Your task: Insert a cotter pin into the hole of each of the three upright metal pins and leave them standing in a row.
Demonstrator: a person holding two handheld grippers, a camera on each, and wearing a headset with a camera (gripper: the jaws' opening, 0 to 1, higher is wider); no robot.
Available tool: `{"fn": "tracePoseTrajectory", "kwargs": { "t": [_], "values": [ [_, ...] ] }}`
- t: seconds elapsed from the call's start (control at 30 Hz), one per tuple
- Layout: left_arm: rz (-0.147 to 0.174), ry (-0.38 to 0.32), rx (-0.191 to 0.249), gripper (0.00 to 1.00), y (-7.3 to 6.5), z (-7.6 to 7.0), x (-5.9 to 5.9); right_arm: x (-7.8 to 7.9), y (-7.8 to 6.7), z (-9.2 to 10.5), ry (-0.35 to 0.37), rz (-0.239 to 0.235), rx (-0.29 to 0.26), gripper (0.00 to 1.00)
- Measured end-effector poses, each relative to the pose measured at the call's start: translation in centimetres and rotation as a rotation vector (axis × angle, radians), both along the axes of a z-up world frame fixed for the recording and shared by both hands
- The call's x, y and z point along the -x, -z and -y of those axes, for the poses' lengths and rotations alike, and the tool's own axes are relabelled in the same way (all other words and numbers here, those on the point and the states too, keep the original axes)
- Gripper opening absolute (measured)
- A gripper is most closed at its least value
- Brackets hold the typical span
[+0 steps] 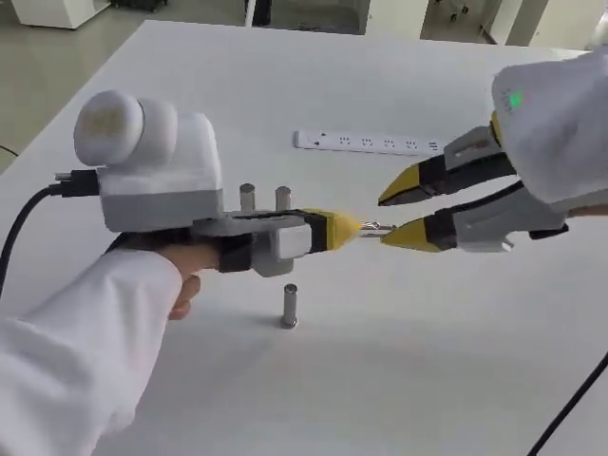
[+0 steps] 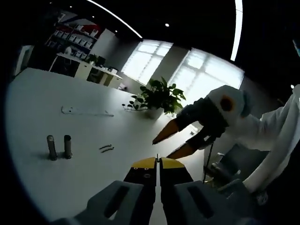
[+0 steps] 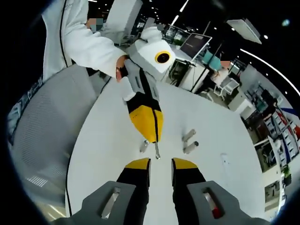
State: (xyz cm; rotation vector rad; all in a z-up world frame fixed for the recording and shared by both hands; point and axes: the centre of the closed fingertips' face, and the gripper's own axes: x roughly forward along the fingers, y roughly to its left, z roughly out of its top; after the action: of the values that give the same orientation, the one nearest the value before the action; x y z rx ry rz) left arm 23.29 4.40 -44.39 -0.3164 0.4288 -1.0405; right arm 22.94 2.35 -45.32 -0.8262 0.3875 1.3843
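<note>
My left gripper [image 1: 351, 228] is shut on a thin cotter pin [image 1: 374, 228], whose end sticks out past the yellow tips. My right gripper [image 1: 384, 219] is open, its lower tip almost at that end. In the right gripper view the cotter pin [image 3: 157, 151] hangs from the left gripper [image 3: 147, 123] just ahead of my open right gripper [image 3: 161, 164]. Two upright metal pins [image 1: 248, 198] [image 1: 283, 198] stand behind the left gripper, a third metal pin [image 1: 290, 306] stands nearer me. Two more cotter pins [image 2: 107, 148] lie on the table.
A white power strip [image 1: 366, 142] lies at the back of the white table [image 1: 427, 361]. A potted plant [image 2: 159, 98] stands at the table's far end in the left gripper view. A black cable [image 1: 19, 228] runs off the left gripper.
</note>
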Motion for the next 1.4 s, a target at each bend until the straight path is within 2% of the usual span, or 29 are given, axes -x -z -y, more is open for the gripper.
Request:
{"fn": "tracePoseTrajectory", "kwargs": {
  "t": [0.1,0.13,0.2,0.23,0.3,0.37,0.43,0.5,0.57,0.6,0.7,0.83,1.0,1.3,1.4],
  "values": [
    [0.080,0.040,-0.029,0.00,-0.3,0.1,0.6,0.3,0.0,0.2,0.014,-0.075,-0.037,0.08],
    [0.122,0.058,-0.044,0.00,-0.3,0.1,0.8,0.5,0.0,0.3,0.018,-0.104,-0.053,0.08],
    [0.181,0.086,-0.065,0.00,-0.5,0.1,1.1,1.0,-0.1,0.2,0.024,-0.148,-0.076,0.08],
    [0.227,0.109,-0.081,0.00,-0.6,0.1,1.3,1.3,-0.2,0.1,0.021,-0.154,-0.080,0.08],
    [0.276,0.141,-0.088,0.00,-0.8,0.3,1.8,1.7,-0.2,0.1,0.019,-0.170,-0.082,0.08],
    [0.279,0.143,-0.083,0.00,-0.9,0.3,2.0,2.0,-0.2,0.0,0.017,-0.180,-0.088,0.07],
    [0.297,0.163,-0.081,0.00,-1.1,0.3,2.2,2.3,-0.2,0.0,0.011,-0.184,-0.094,0.08],
    [0.347,0.194,-0.096,0.00,-1.2,0.4,2.5,2.6,-0.3,-0.1,-0.003,-0.197,-0.103,0.09],
    [0.365,0.213,-0.107,0.00,-1.2,0.4,2.8,3.0,-0.4,-0.2,-0.018,-0.205,-0.113,0.07],
    [0.386,0.232,-0.116,0.00,-1.1,0.5,3.0,3.3,-0.5,-0.3,-0.024,-0.206,-0.115,0.06],
    [0.390,0.244,-0.125,0.00,-1.0,0.5,3.2,4.0,-0.6,-0.5,-0.045,-0.212,-0.112,0.04],
    [0.391,0.249,-0.107,0.00,-1.3,0.6,3.4,4.7,-0.5,-0.7,-0.065,-0.205,-0.097,0.02],
    [0.374,0.270,-0.114,0.00,-0.9,0.8,3.8,5.0,-0.1,-0.5,-0.076,-0.209,-0.078,0.00],
    [0.376,0.284,-0.094,0.00,-1.1,1.0,4.1,5.4,0.2,-0.8,-0.085,-0.228,-0.068,0.00],
    [0.377,0.306,-0.116,0.00,-0.7,1.0,4.4,5.6,0.3,-0.7,-0.094,-0.241,-0.060,0.00]
  ]
}}
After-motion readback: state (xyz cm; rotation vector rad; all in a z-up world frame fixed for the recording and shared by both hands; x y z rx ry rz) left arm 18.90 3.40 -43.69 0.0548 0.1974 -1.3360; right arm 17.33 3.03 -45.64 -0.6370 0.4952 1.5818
